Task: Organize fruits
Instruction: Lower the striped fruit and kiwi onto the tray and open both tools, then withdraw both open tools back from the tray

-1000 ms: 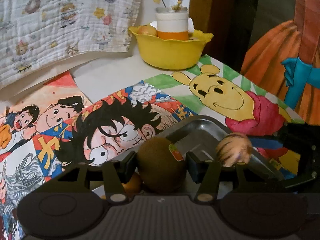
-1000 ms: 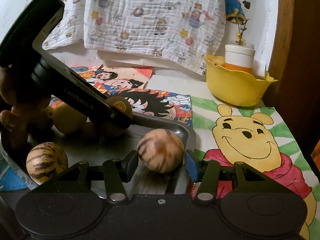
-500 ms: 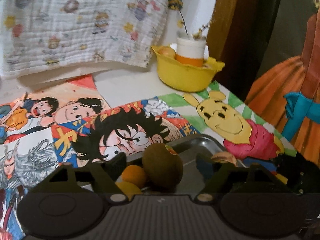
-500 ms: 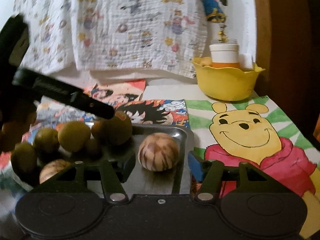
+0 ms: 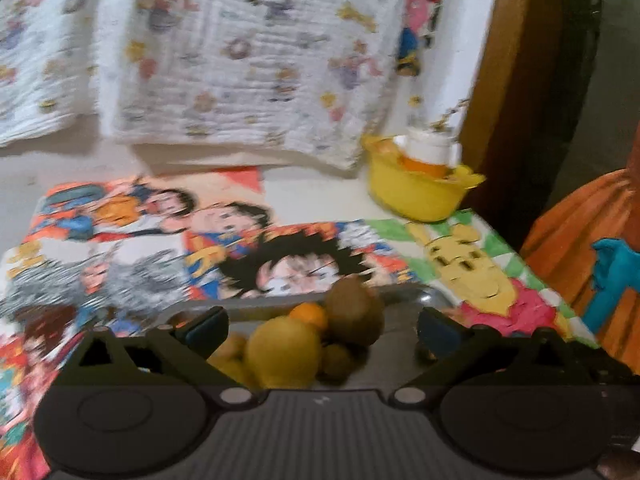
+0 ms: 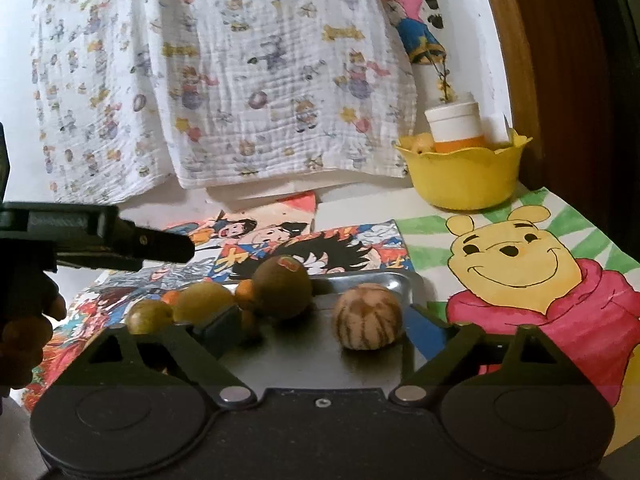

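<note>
The striped fruit [image 6: 367, 317] is seen resting on the metal tray [image 6: 396, 280], just ahead of the right tool [image 6: 322, 330] and slightly toward its right finger; no pad touches it. That tool's jaws have just been opening and are spread wide. To its left a kiwi [image 6: 283, 289] and yellow-green fruits [image 6: 204, 303] are clustered before the left tool [image 5: 322, 326], likewise opened wide and empty. The right hand is judged nearer the striped fruit.

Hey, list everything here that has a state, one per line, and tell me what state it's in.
Left gripper: open, jaws just widened, empty.
Right gripper: open, just widened, striped ball loose between the fingers.
Kiwi: resting on metal tray.
Yellow bowl: upright, holding a white-capped jar.
</note>
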